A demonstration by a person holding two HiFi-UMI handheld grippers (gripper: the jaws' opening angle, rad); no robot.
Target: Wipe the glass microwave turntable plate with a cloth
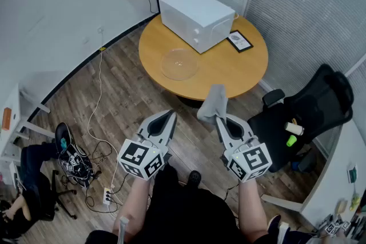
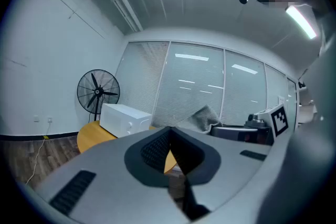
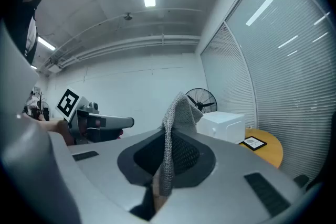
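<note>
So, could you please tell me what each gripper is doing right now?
Left gripper: jaws closed, nothing between them.
Right gripper: jaws closed on the grey cloth.

Left gripper (image 1: 170, 115): we hold it out about level in front of us, jaws closed, nothing in them.
Right gripper (image 1: 221, 119): level too, near the left one, jaws pinching a gray cloth (image 1: 213, 101).
Arms (image 1: 135, 202): we reach both forward, side by side.
</note>
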